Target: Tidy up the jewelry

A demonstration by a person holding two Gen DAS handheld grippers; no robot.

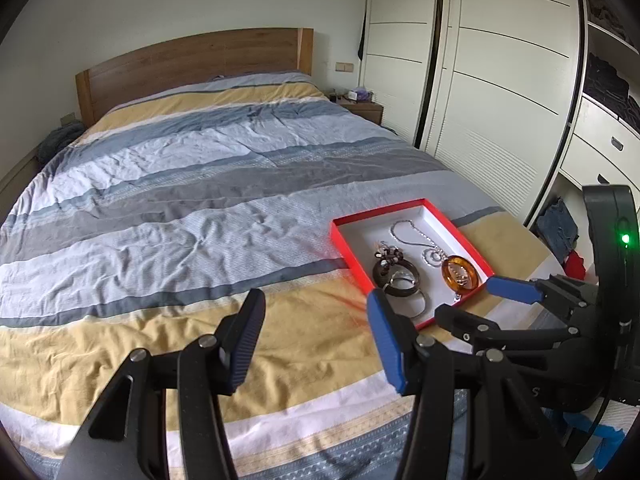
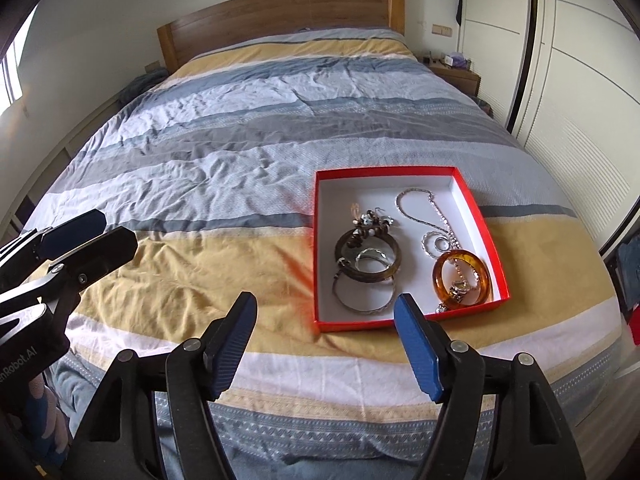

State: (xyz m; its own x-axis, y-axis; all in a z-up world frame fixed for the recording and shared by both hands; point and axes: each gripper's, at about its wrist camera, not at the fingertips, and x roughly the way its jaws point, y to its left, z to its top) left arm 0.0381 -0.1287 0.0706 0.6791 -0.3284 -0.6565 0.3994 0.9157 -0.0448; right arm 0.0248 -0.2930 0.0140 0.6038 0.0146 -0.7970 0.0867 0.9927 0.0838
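L wrist: my left gripper (image 1: 316, 334) hangs w/ jaws apart, empty; red box (image 1: 352, 258) on bed, near right.

R wrist: my right gripper (image 2: 326, 338) likewise apart. Amber bangle (image 2: 461, 278) looks stiff, slick; I'd pinch its rim. Silver chain (image 2: 424, 210) limp, snaggy.

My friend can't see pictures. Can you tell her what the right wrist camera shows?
A red box of jewelry sits on a striped bed, holding an amber bangle, a brown bangle and a silver necklace. The right tongs are open and empty just in front of it.
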